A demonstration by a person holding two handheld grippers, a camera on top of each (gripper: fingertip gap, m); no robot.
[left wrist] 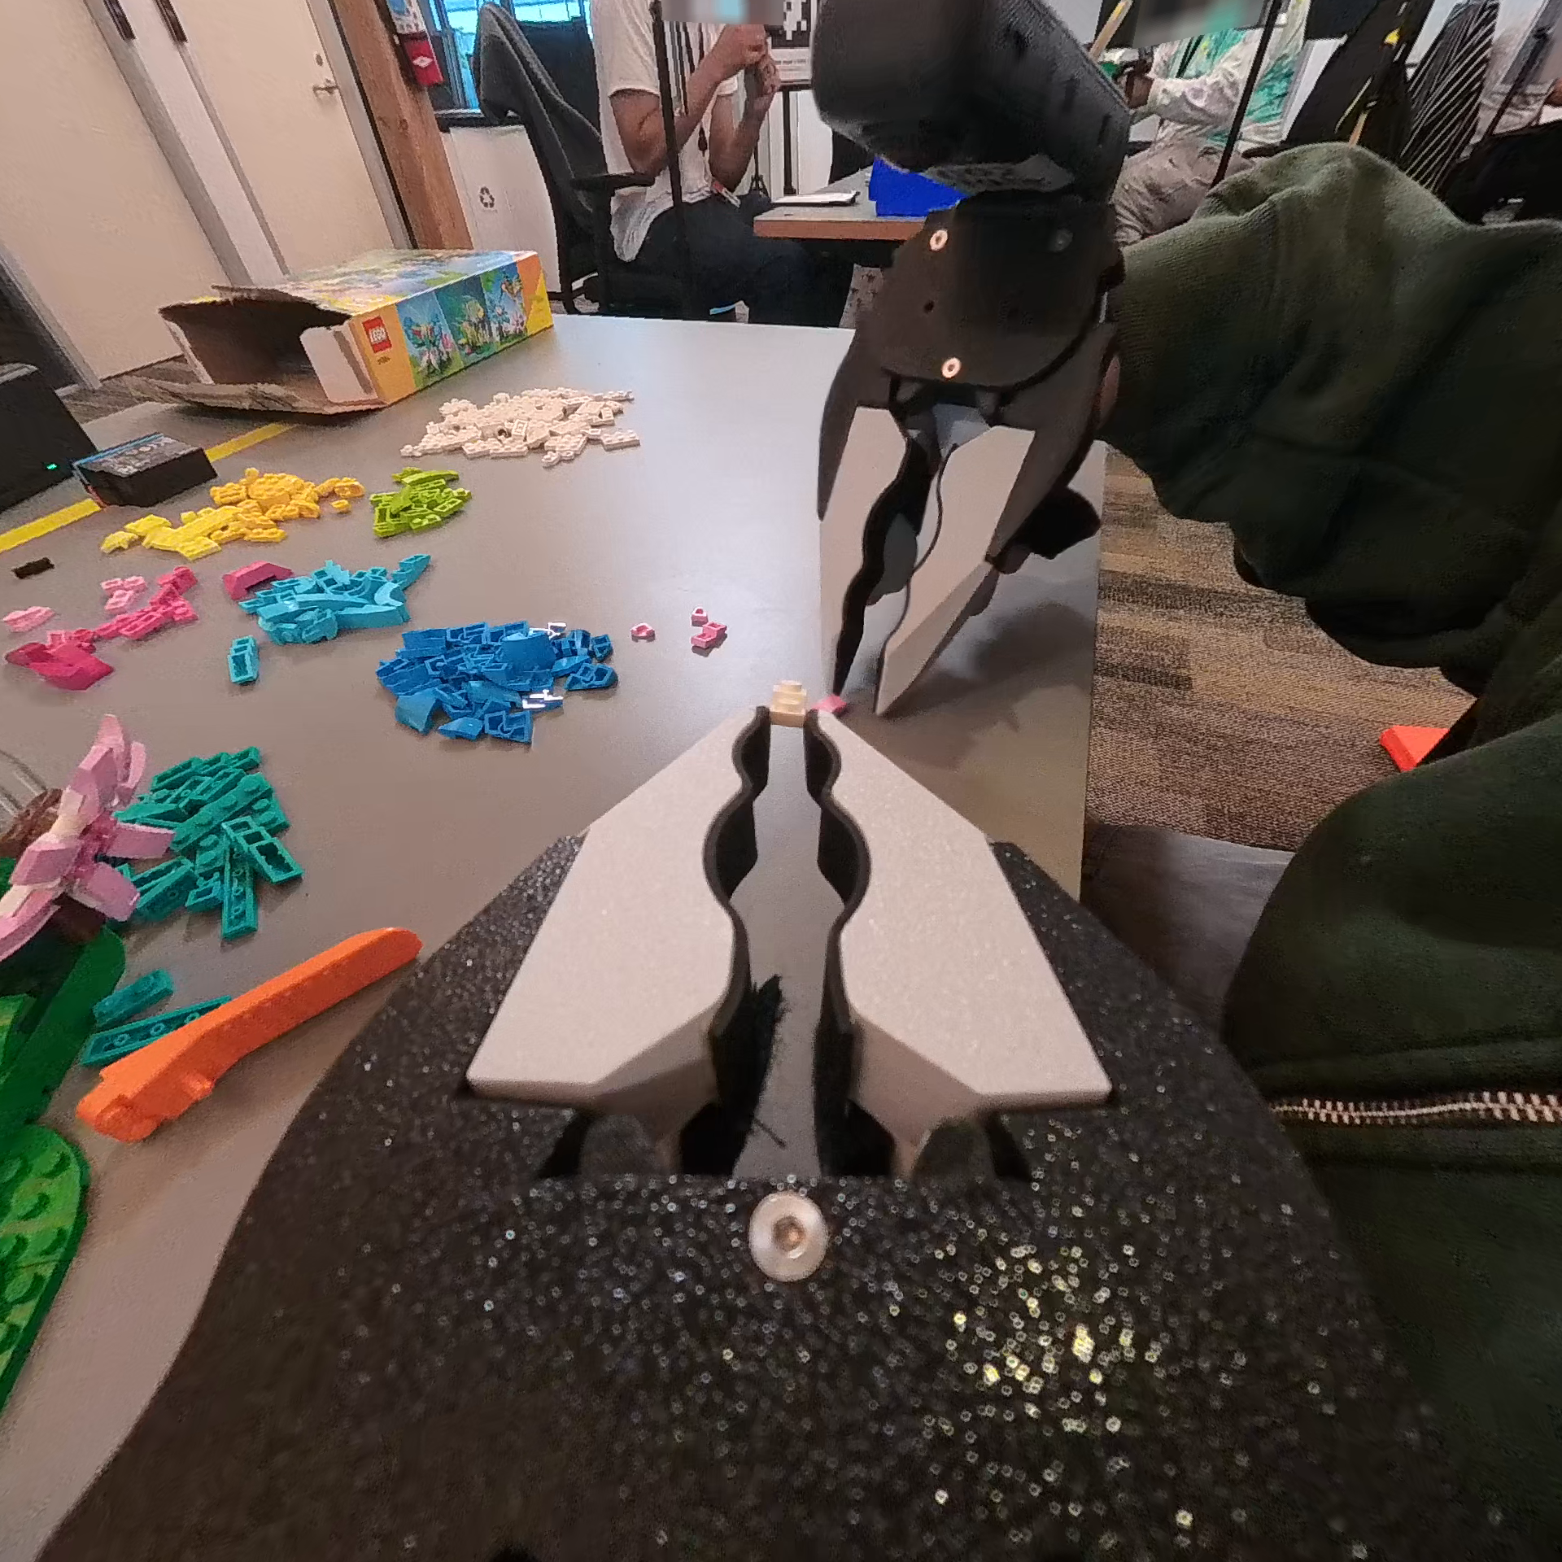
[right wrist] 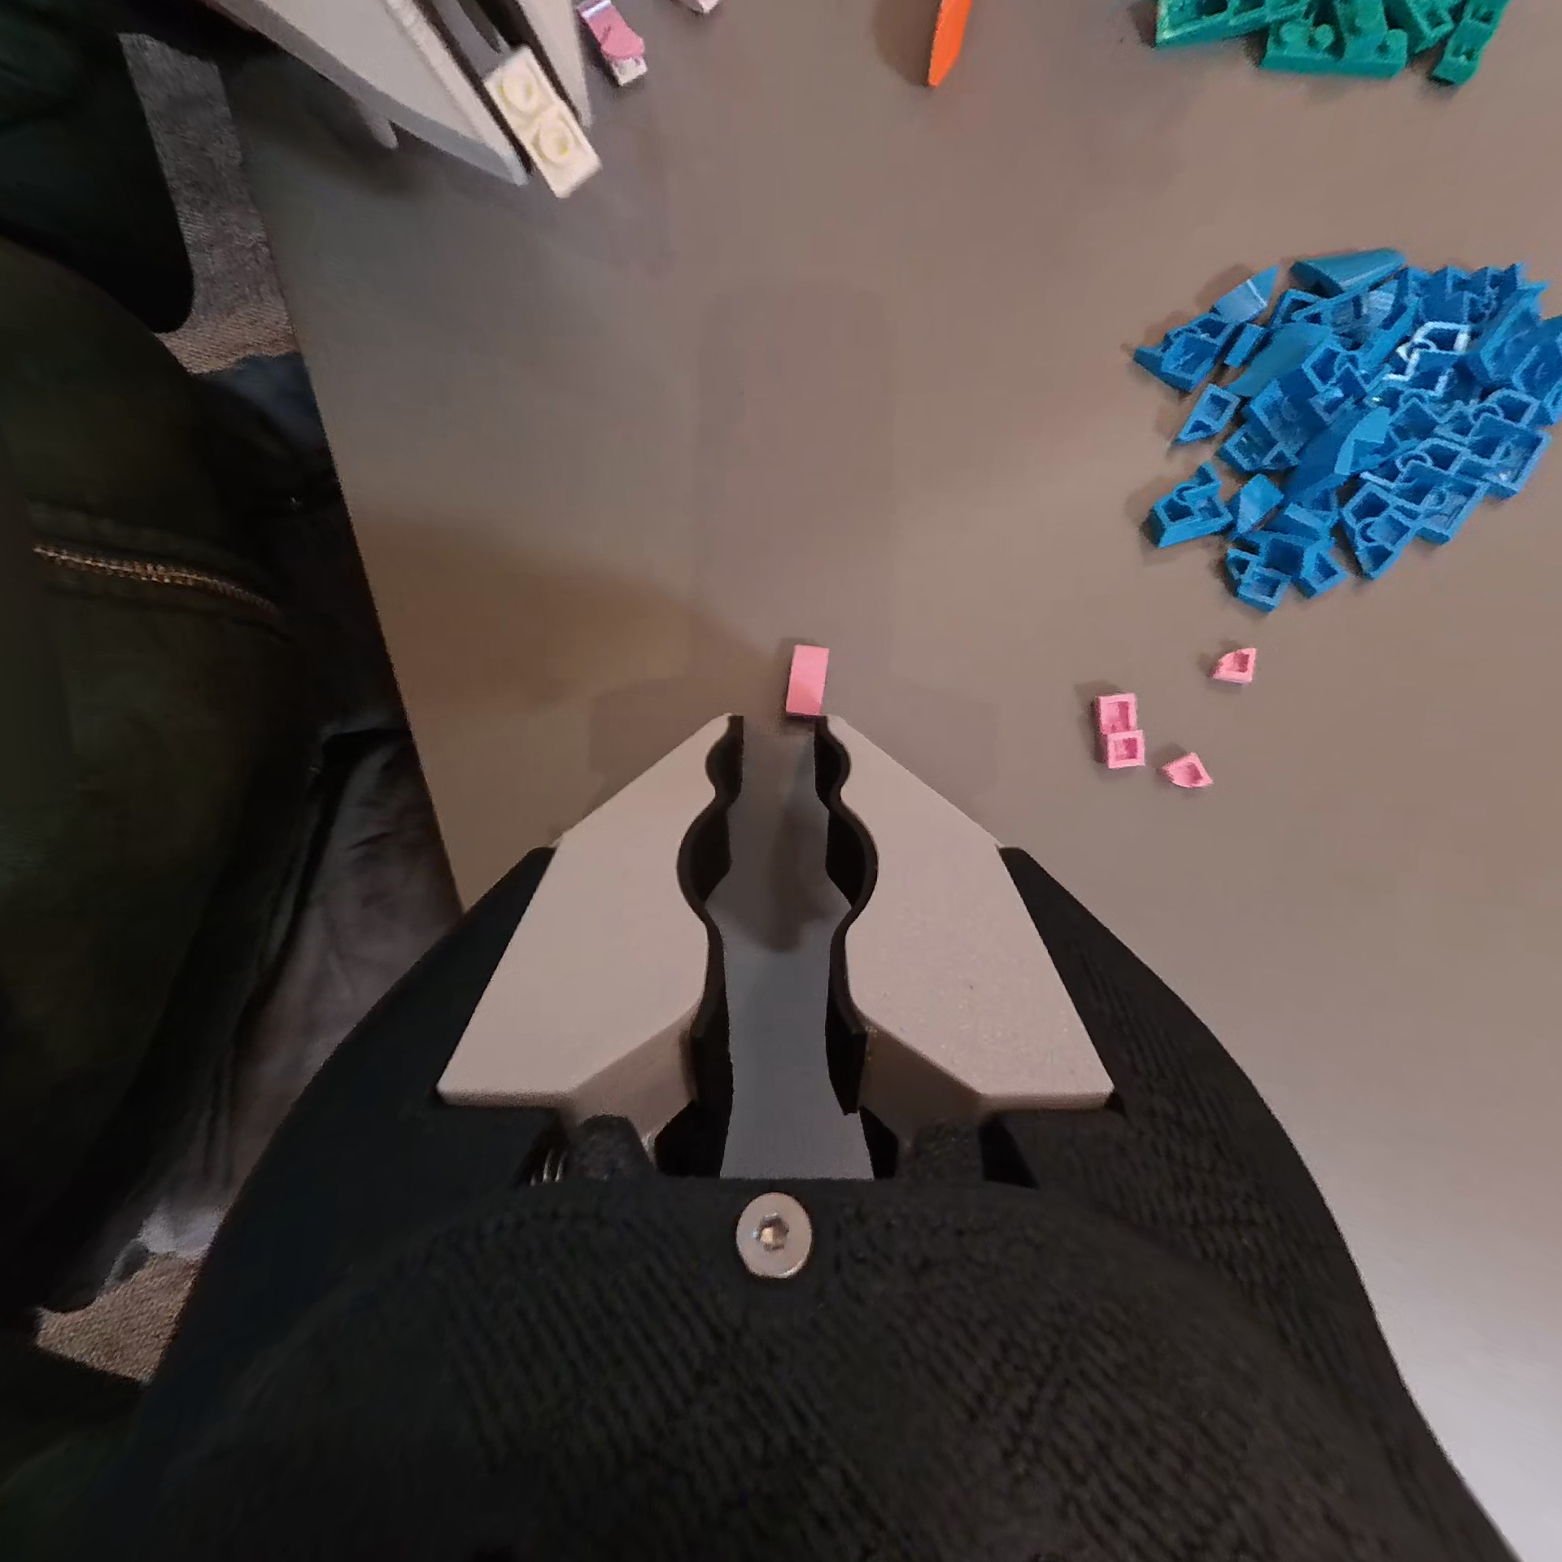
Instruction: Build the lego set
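My left gripper [left wrist: 788,718] is shut on a small cream plate [left wrist: 788,701] and holds it just above the grey table [left wrist: 718,473]. The plate also shows at the top left of the right wrist view [right wrist: 549,139], between the left gripper's fingers. My right gripper [right wrist: 779,720] points down at the table with its jaws a little apart and empty. A small pink brick [right wrist: 805,681] lies on the table just beyond its tips, by the right fingertip. In the left wrist view the right gripper [left wrist: 858,701] stands beside that pink brick [left wrist: 831,703], close to the cream plate.
Sorted brick piles lie to the left: white [left wrist: 524,423], yellow [left wrist: 245,511], lime [left wrist: 418,500], turquoise [left wrist: 334,600], blue [left wrist: 499,668], teal [left wrist: 215,832], magenta [left wrist: 110,621]. An orange separator [left wrist: 245,1027], a pink flower build [left wrist: 76,845] and the torn box [left wrist: 380,325] are there too. The table edge [left wrist: 1090,676] is close on the right.
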